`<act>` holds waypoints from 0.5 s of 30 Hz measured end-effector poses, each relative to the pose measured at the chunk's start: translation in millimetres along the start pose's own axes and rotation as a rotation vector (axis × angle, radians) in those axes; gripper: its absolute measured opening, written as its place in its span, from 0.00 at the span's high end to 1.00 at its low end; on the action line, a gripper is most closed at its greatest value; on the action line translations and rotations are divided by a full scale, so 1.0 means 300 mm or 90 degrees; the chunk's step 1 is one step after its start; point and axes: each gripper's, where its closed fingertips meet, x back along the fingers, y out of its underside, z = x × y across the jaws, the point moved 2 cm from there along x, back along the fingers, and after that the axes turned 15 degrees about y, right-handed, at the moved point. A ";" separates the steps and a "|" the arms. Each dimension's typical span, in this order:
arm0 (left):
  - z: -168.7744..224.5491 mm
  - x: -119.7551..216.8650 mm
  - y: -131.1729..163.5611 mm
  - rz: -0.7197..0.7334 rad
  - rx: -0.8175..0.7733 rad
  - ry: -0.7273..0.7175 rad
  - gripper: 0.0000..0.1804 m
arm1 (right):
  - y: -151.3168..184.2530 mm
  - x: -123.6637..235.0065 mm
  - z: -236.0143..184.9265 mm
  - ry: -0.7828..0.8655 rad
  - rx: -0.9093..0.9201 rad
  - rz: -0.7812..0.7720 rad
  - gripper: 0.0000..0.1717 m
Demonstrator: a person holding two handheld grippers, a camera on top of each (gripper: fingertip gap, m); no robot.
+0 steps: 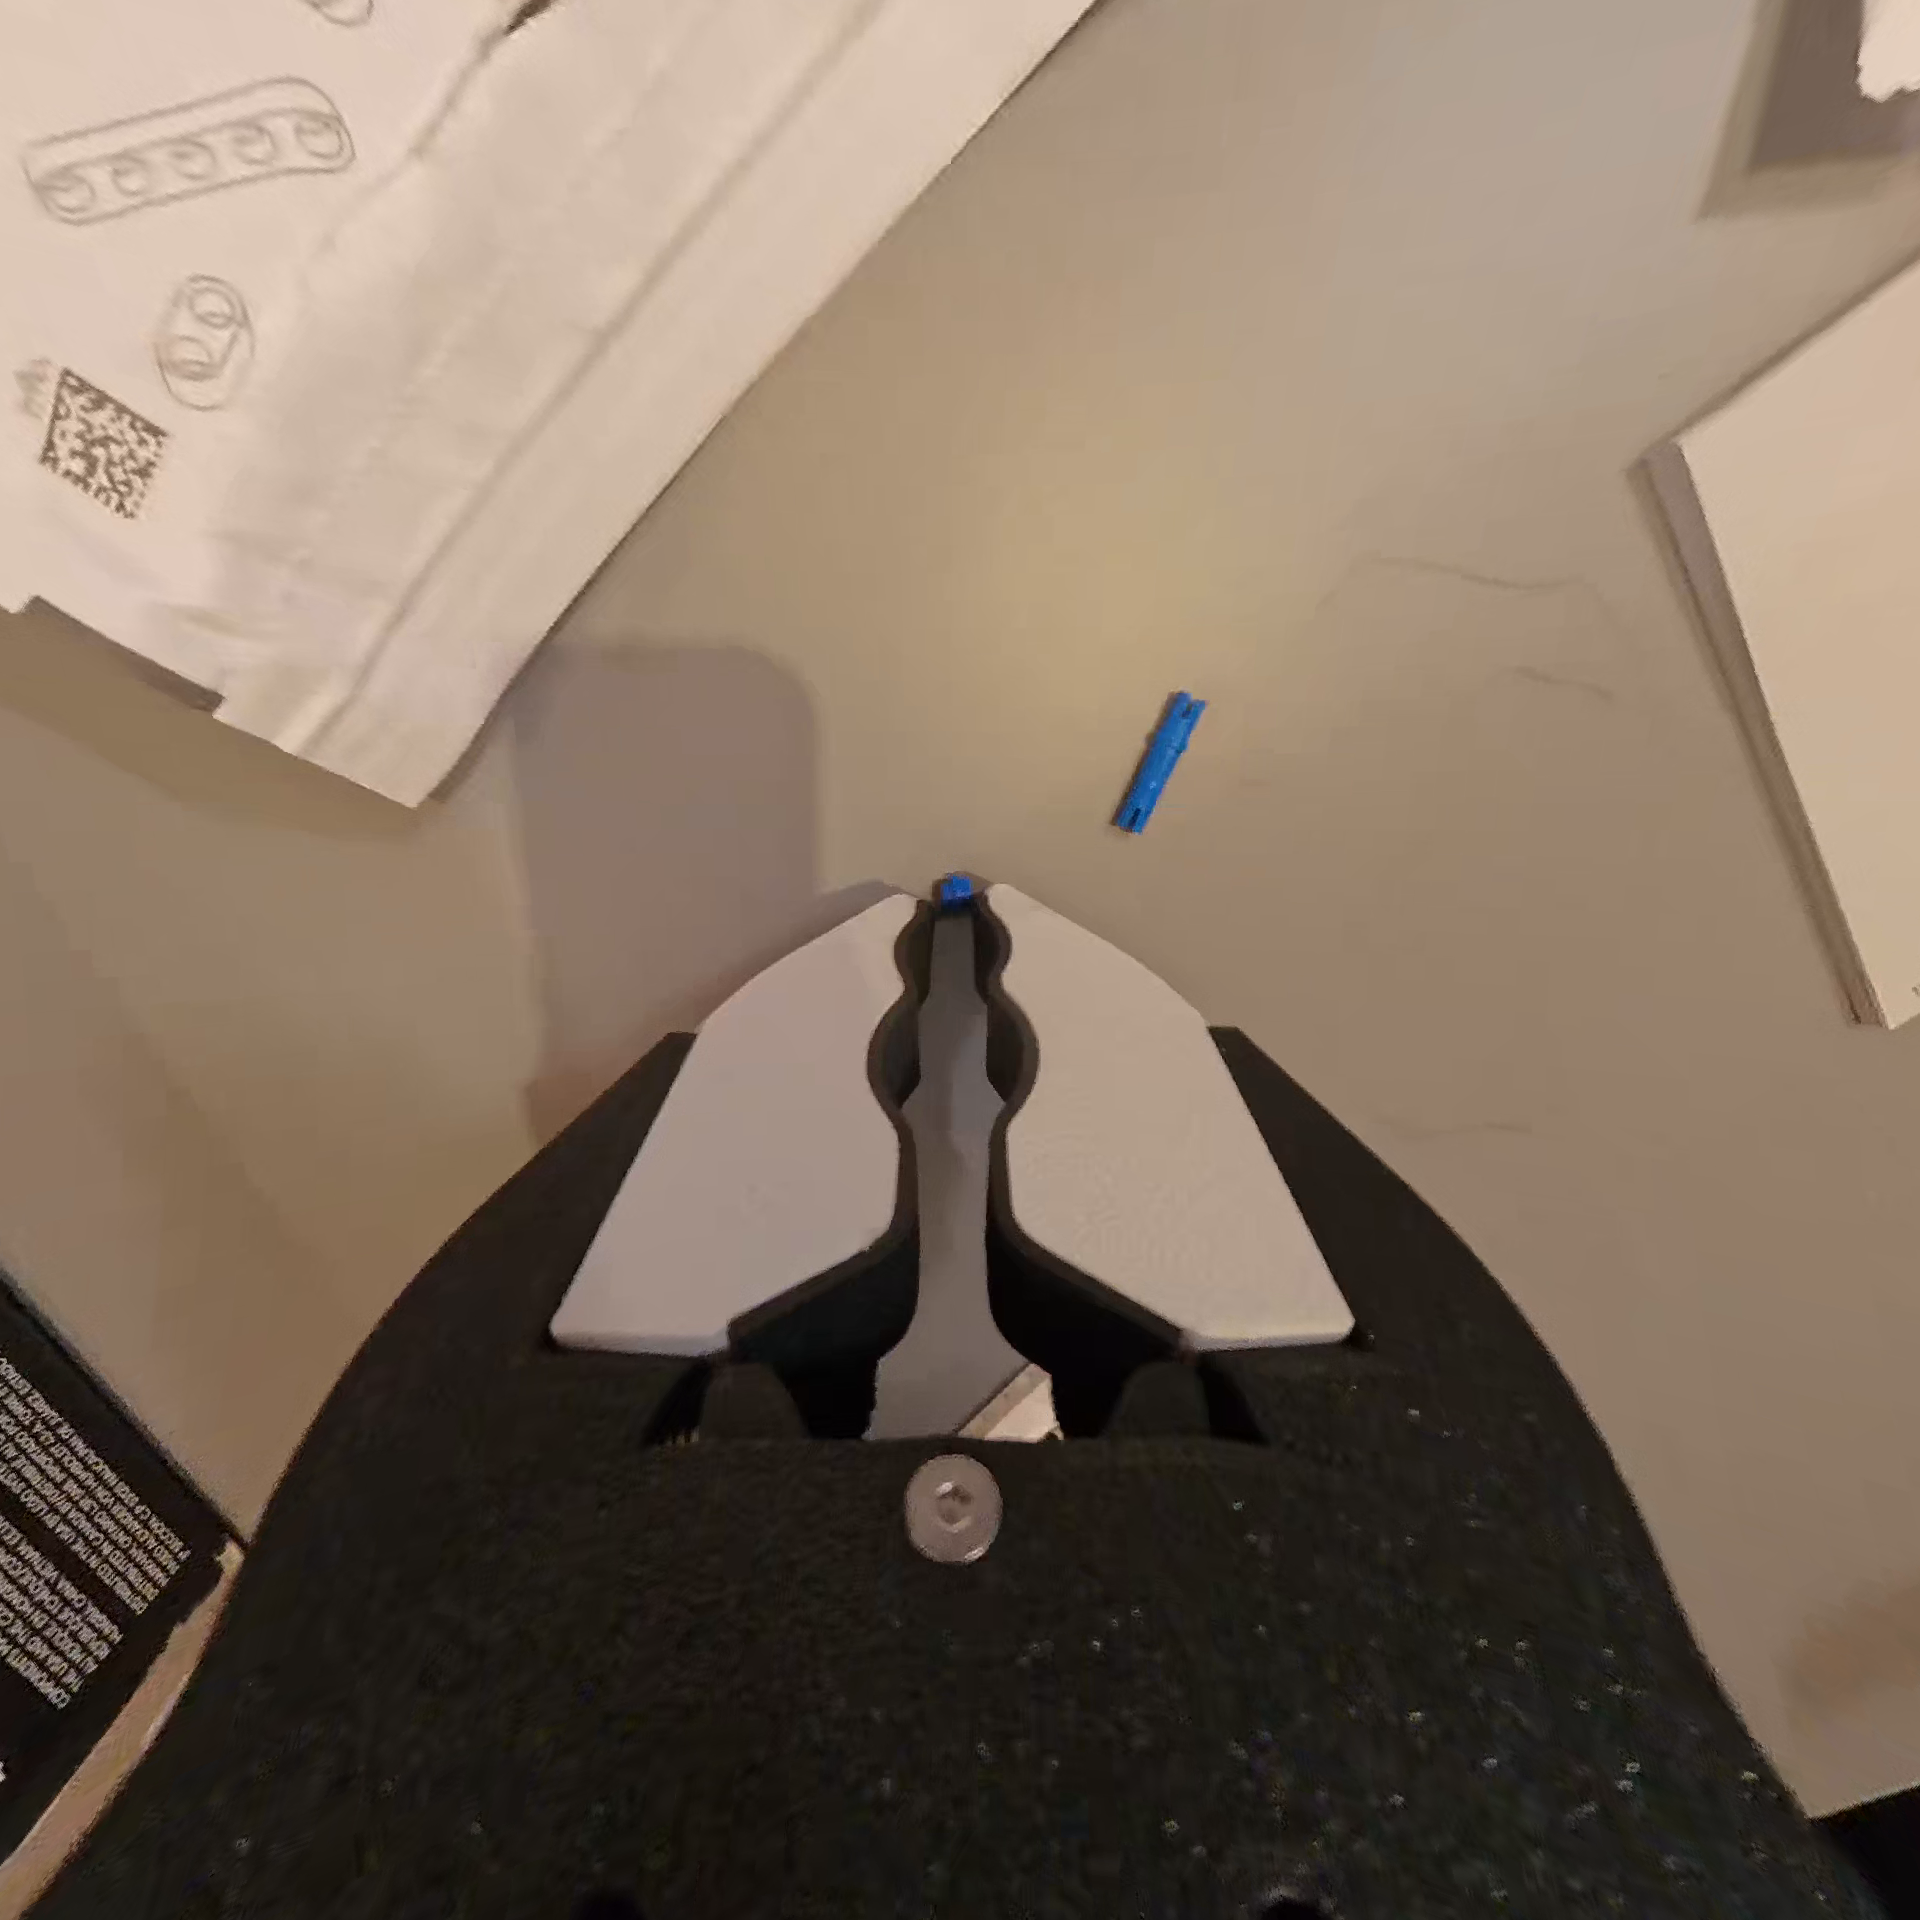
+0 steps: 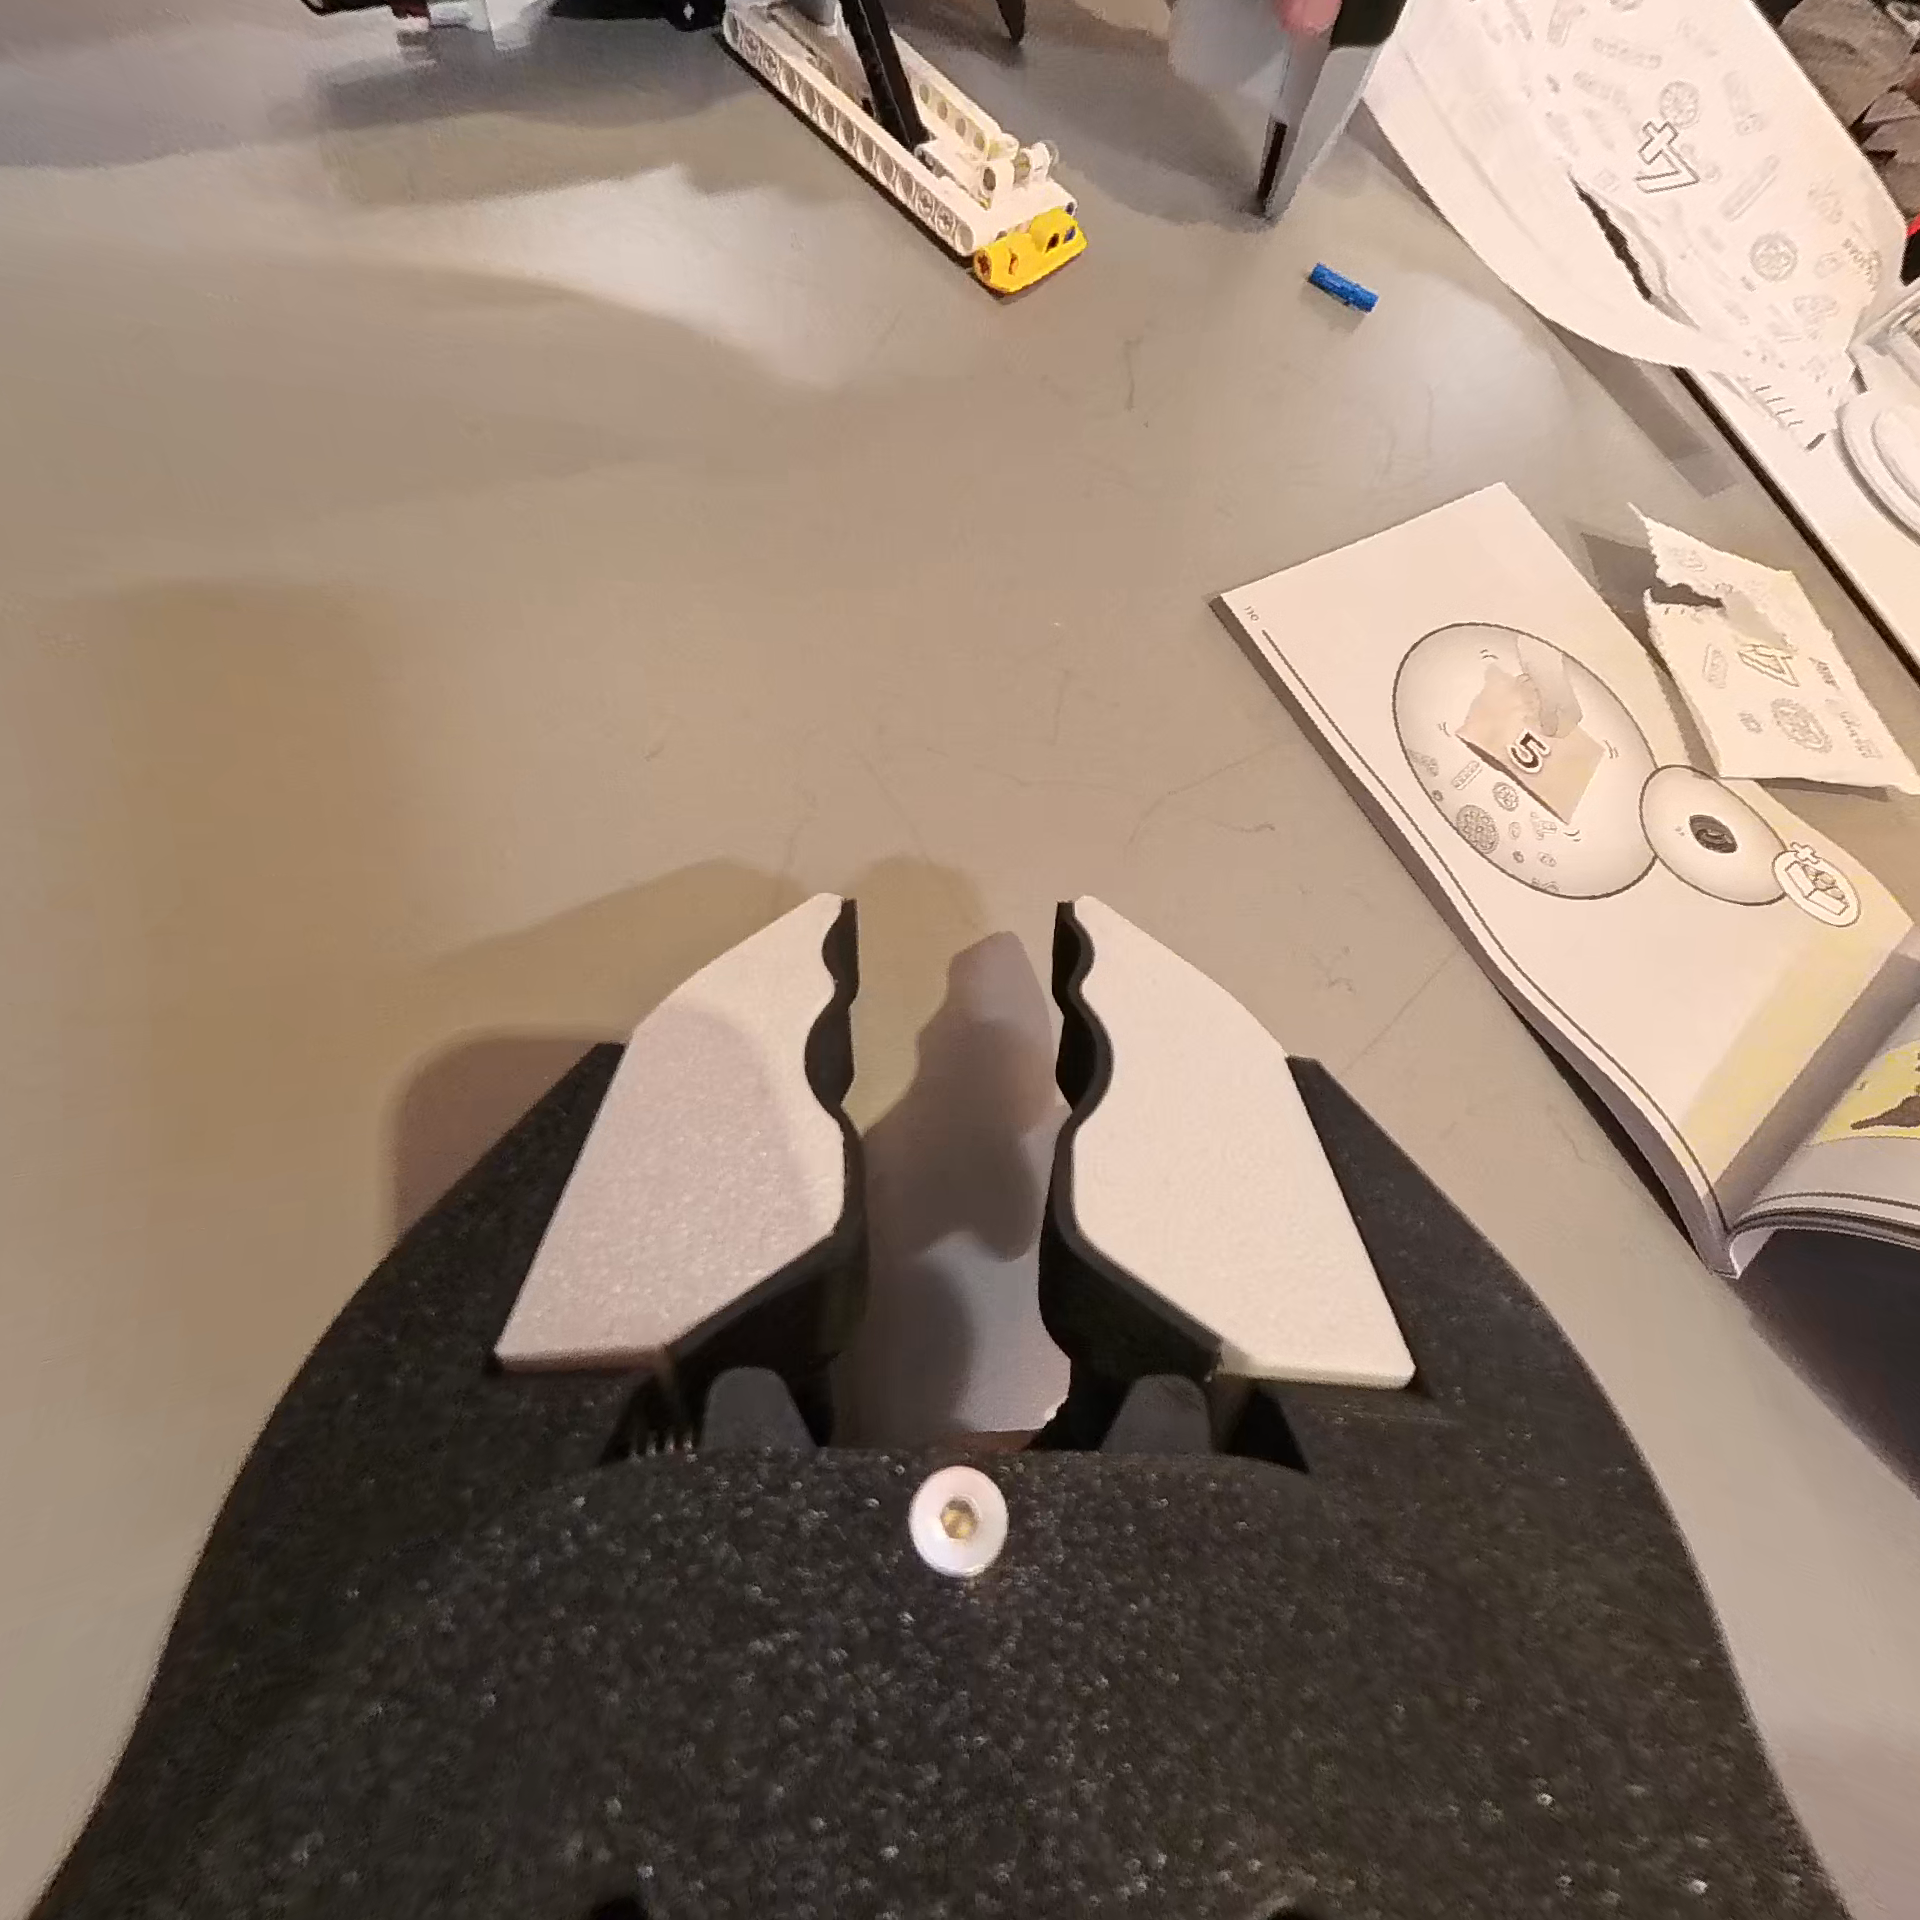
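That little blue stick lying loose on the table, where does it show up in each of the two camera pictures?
Left wrist view: the loose blue pin lies on the table, up and right of the left gripper, whose tips pinch another small blue piece.
Right wrist view: the same pin lies far off at upper right, just right of the other gripper's fingers.
Shared landmark: the white printed paper bag.

My left gripper (image 1: 954, 902) pinches a small blue piece (image 1: 953, 890) at its tips; a blue pin (image 1: 1161, 762) lies nearby on the table (image 1: 1195, 468), printed paper (image 1: 312, 343) beyond.
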 end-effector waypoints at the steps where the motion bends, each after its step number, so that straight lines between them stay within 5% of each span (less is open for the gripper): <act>1: 0.002 0.000 0.000 -0.002 0.001 0.001 0.94 | 0.000 0.000 0.000 0.000 -0.001 0.000 0.79; 15: 0.131 0.056 -0.059 0.100 -0.037 0.023 0.79 | 0.001 0.002 -0.003 0.003 0.010 -0.001 0.79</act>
